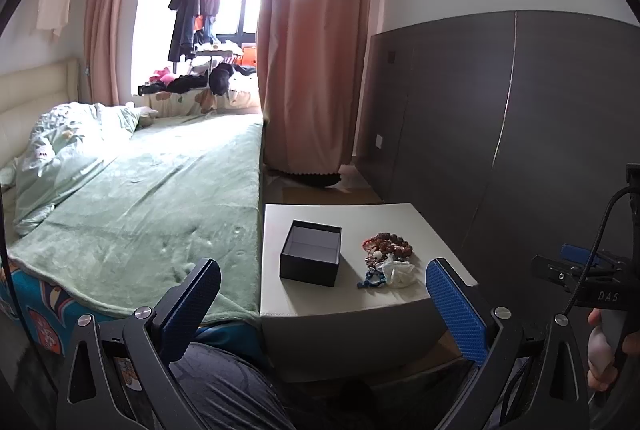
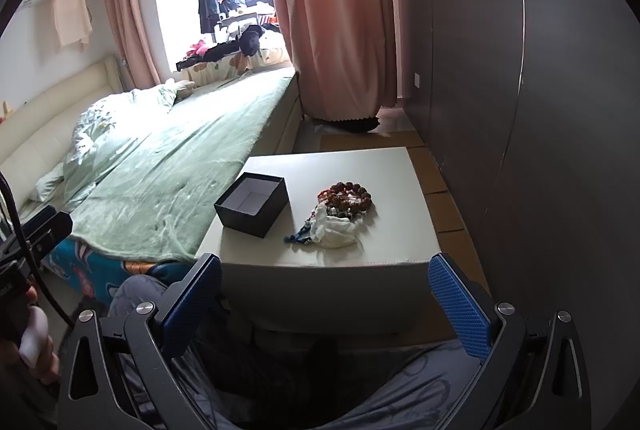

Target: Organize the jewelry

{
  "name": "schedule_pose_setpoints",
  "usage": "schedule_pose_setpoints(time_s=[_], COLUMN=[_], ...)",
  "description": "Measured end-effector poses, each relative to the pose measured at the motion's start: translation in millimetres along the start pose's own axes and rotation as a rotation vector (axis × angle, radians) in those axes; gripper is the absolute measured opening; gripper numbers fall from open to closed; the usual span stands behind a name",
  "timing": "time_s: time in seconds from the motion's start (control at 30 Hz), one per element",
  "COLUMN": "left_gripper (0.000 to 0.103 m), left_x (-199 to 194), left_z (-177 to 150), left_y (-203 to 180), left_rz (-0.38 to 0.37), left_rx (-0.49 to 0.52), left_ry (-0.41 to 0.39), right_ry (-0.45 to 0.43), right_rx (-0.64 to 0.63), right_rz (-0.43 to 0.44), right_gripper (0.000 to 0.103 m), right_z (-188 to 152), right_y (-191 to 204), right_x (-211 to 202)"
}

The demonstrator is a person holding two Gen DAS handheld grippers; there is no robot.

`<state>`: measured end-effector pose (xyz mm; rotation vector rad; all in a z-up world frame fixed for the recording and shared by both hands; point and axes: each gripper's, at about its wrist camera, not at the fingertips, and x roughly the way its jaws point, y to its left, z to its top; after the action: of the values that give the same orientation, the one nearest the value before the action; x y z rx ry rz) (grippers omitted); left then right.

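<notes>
A small white table (image 1: 360,304) (image 2: 400,165) stands beside the bed. On it sits an open, empty black box (image 1: 311,254) (image 2: 253,203). To its right lies a pile of jewelry: brown bead bracelets (image 1: 389,245) (image 2: 346,195), a white pouch (image 1: 398,272) (image 2: 334,230) and a blue beaded strand (image 1: 370,280) (image 2: 299,234). My left gripper (image 1: 324,286) is open and empty, held short of the table's near edge. My right gripper (image 2: 325,284) is open and empty, also short of the near edge. The right gripper shows at the left wrist view's right edge (image 1: 580,270).
A bed with a green blanket (image 1: 152,197) (image 2: 172,169) borders the table on the left. A dark wardrobe (image 1: 520,117) (image 2: 540,89) stands on the right. Pink curtains (image 1: 312,49) hang at the back. My knees (image 2: 400,390) are below the grippers.
</notes>
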<state>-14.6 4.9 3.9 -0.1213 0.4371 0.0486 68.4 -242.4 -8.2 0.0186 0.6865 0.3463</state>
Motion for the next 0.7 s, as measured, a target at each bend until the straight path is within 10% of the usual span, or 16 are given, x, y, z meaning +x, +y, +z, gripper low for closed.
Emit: schedule_pose_setpoints(time_s=[0.7], left_gripper=[0.102], left_x=[3.8], left_z=[-2.8], left_y=[-1.4], left_rz=[-0.015], left_rx=[-0.003], left_ry=[0.008], right_ry=[-0.006], right_rx=[0.009], right_rz=[-0.01], right_gripper=[0.103], right_z=[1.6], right_y=[-4.6], right_x=[-2.1])
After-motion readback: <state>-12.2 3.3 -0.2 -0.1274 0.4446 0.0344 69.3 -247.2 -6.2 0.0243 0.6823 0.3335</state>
